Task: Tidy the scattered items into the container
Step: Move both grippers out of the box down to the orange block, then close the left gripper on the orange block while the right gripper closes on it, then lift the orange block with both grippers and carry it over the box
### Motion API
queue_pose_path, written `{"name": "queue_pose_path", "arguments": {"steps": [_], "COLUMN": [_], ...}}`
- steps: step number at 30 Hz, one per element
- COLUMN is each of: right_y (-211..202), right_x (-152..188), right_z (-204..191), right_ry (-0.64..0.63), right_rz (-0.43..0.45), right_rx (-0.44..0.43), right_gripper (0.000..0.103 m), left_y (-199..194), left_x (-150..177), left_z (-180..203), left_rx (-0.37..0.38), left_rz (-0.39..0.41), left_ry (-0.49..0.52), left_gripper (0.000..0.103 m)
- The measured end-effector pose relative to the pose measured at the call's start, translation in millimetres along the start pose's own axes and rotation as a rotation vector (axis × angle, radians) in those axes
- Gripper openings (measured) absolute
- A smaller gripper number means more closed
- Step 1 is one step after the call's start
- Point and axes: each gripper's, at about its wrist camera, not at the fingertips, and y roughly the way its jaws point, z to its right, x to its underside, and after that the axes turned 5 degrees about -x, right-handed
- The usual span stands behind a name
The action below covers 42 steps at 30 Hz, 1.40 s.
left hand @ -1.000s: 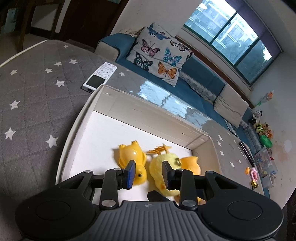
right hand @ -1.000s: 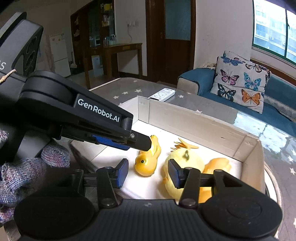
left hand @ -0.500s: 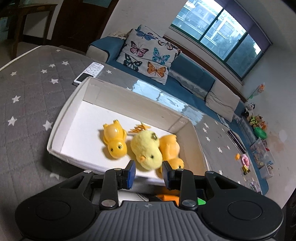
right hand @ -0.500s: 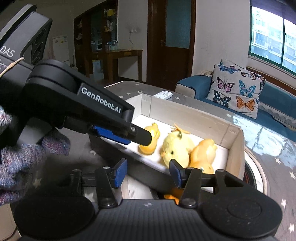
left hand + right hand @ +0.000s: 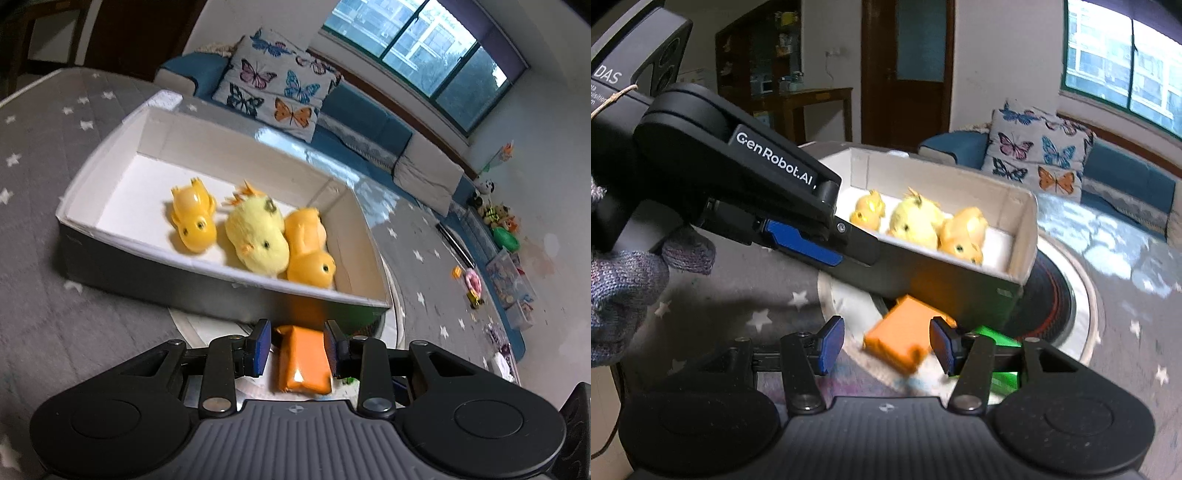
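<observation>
A white-lined cardboard box (image 5: 221,273) (image 5: 1027,236) holds two orange rubber ducks (image 5: 194,218) (image 5: 308,254) and a yellow plush chick (image 5: 256,236) (image 5: 916,221) between them. An orange packet (image 5: 303,363) (image 5: 905,332) lies on the table in front of the box. My left gripper (image 5: 297,345) is open, its fingers on either side of the packet. My right gripper (image 5: 886,341) is open and empty, just in front of the same packet. The left gripper's body (image 5: 746,192) fills the right wrist view's left side.
A green item (image 5: 1001,369) lies right of the orange packet, partly hidden. The box rests partly on a round white-rimmed plate (image 5: 1082,306) on the grey starred cloth (image 5: 44,155). A sofa with a butterfly cushion (image 5: 280,85) stands behind; toys litter the floor (image 5: 498,266).
Both grippers have pulled back out of the box and dropped toward its near side. The orange packet has come into view between the fingers. The toys stay in the box.
</observation>
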Motion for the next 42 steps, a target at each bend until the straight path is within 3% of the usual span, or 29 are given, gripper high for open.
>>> {"name": "queue_pose_path", "arguments": {"steps": [9,42], "right_y": [10,37], "right_x": [10,16], "right_z": [13,16], "right_ry": [0.057,0.093], "right_rz": [-0.017,-0.042], "right_rx": [0.010,0.002], "right_gripper": [0.052,0.054], "left_y": [23,55], "left_x": [5,5], "left_z": [5,4], "left_rx": [0.019,0.015], "left_rz": [-0.052,-0.118], "left_ry": [-0.011,0.001], "left_gripper": [0.034,0.036]}}
